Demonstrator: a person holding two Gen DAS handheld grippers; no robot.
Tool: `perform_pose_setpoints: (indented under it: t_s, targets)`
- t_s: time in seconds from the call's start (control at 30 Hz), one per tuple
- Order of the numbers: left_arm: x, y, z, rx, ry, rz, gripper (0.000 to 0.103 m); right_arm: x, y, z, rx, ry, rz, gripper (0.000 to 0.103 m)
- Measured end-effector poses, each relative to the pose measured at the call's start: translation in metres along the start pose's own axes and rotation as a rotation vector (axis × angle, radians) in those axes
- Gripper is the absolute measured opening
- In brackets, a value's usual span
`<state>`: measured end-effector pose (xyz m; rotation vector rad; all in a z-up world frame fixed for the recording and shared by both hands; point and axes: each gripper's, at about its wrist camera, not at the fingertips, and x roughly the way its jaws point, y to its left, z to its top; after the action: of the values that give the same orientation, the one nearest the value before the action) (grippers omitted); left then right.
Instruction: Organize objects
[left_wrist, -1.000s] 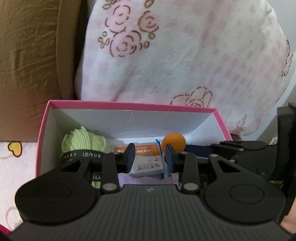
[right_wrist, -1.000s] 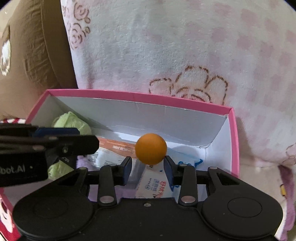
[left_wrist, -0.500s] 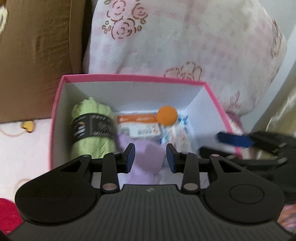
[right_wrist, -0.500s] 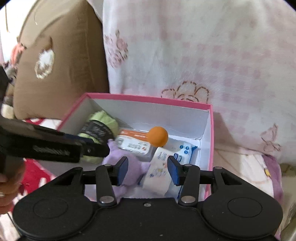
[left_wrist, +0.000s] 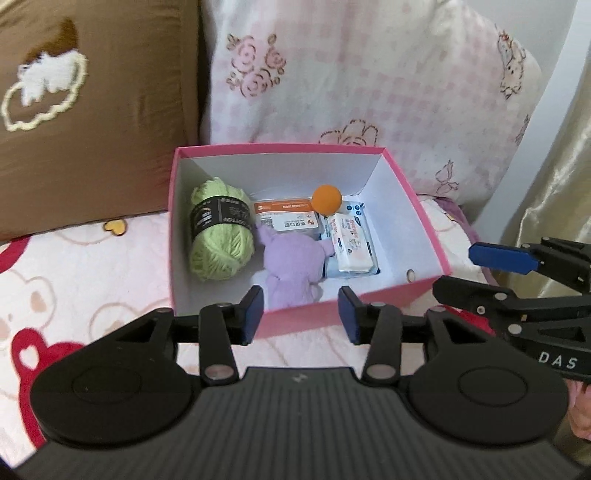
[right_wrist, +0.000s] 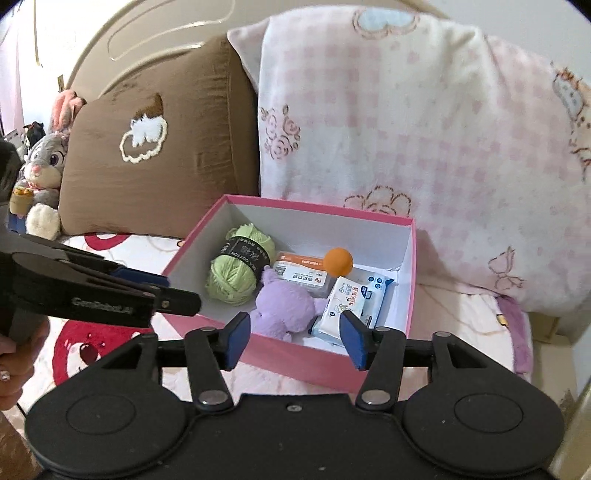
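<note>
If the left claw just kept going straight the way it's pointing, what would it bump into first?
Most likely the near wall of the pink box, which sits right ahead of the open left claw. If it passed above the rim, the purple plush toy would probably come next; depth is hard to judge here.

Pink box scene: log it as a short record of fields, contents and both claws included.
container: pink box, open top, on the bed cover
left end: green yarn ball
middle: purple plush toy, orange-and-white packet behind it
right side: wipes pack
far side: orange ball resting on the packets
left claw: open, empty, outside the box
right claw: open, empty, outside the box
</note>
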<state>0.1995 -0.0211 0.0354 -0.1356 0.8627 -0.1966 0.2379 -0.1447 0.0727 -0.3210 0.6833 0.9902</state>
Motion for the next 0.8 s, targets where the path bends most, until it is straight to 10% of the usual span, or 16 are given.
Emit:
perform_pose_setpoints:
  t_s: [0.8]
  targets:
    - [-0.076,-0.006,-0.066,-0.069,0.008,0.159,0.064,-0.073,0.036,-0.044,0.065,0.007,-0.042,0.097]
